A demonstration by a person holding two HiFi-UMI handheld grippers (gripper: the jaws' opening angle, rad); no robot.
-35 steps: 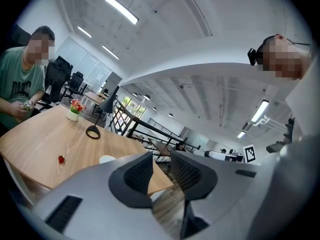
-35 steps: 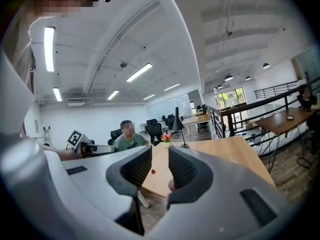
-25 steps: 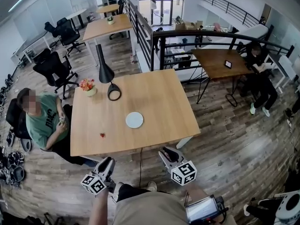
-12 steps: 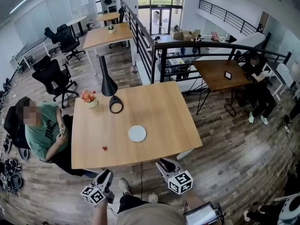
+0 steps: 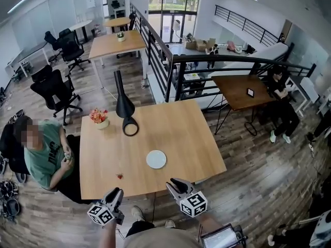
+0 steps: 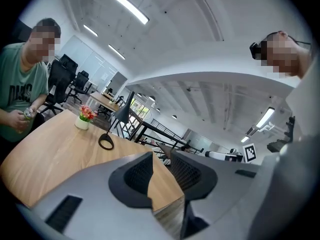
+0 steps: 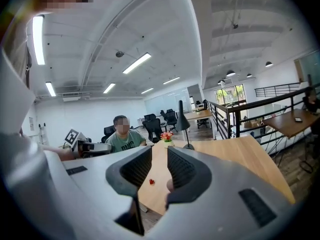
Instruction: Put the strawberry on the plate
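This is an open-plan office. A pale wooden counter (image 5: 155, 133) stands on a wood-plank floor (image 5: 258, 159). Behind it are more desks (image 5: 111, 43) of the same make and black swivel chairs (image 5: 51, 87). A black metal railing (image 5: 217, 61) runs through the room. Near it, 1 person (image 5: 282, 94) sits at a darker table (image 5: 238, 84). Another person in a green shirt (image 5: 44, 154) sits at the near counter's left edge. Long strip lights (image 7: 136, 63) cross the white ceiling (image 7: 150, 24), and glass doors (image 5: 168, 14) close the far end.
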